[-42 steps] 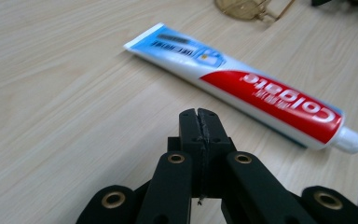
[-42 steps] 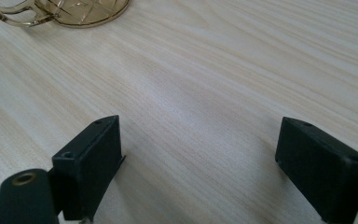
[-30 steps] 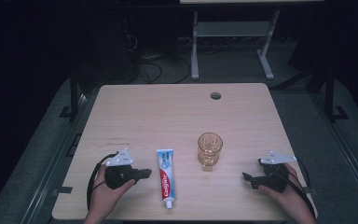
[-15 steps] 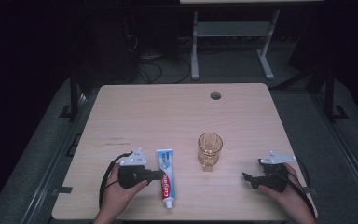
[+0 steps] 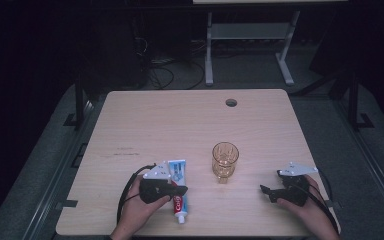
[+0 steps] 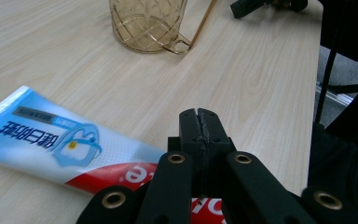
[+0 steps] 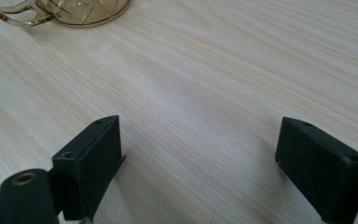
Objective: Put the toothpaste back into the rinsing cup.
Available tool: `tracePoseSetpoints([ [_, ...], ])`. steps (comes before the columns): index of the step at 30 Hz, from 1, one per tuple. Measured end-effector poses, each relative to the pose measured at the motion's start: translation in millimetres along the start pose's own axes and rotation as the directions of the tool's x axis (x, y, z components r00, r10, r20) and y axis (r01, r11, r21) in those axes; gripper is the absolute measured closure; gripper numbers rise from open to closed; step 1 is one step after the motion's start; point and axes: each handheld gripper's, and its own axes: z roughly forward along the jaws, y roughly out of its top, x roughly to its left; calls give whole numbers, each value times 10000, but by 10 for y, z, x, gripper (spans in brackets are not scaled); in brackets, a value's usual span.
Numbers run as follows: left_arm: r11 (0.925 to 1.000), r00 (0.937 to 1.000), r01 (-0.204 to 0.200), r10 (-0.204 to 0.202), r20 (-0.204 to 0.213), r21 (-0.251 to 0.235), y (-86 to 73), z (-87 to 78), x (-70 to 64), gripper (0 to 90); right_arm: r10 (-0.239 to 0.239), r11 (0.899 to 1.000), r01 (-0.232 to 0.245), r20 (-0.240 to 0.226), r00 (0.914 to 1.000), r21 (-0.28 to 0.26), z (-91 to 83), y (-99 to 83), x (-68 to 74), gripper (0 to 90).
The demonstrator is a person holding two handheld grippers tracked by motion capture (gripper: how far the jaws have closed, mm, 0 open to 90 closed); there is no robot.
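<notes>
Left gripper view: flat glossy toothpaste tube [image 6: 70, 144], faceted amber glass [image 6: 147, 23].

A pale, fine-grained wood surface [image 5: 190, 125] carries an amber glass cup [image 5: 225, 161] cut in a diamond lattice, and to its left a toothpaste tube [image 6: 60, 140] in white and sky blue with a red band and grey lettering. Both black grippers, left [image 5: 182, 190] and right [image 5: 264, 189], bear grey plates and brass-coloured rivets.

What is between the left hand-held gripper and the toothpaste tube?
Nothing visible. The left hand-held gripper, jaws together, is already over the red part of the toothpaste tube, with no object between them.
</notes>
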Motion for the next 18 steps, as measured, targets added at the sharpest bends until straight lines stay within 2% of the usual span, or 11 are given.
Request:
tracePoseSetpoints([
  [8, 9991, 9997, -125, 115, 232, 414, -14, 160, -54, 900, -6, 10000, 6, -8, 10000, 1, 0, 0, 0, 135],
  [15, 9966, 9995, -229, 211, 229, 788, -60, 253, -81, 900, -17, 10000, 17, -9, 10000, -1, 0, 0, 0, 135],
  [18, 9966, 9997, -151, 136, 193, 812, -74, 259, -75, 900, -10, 10000, 10, -12, 10000, 2, 0, 0, 0, 135],
])
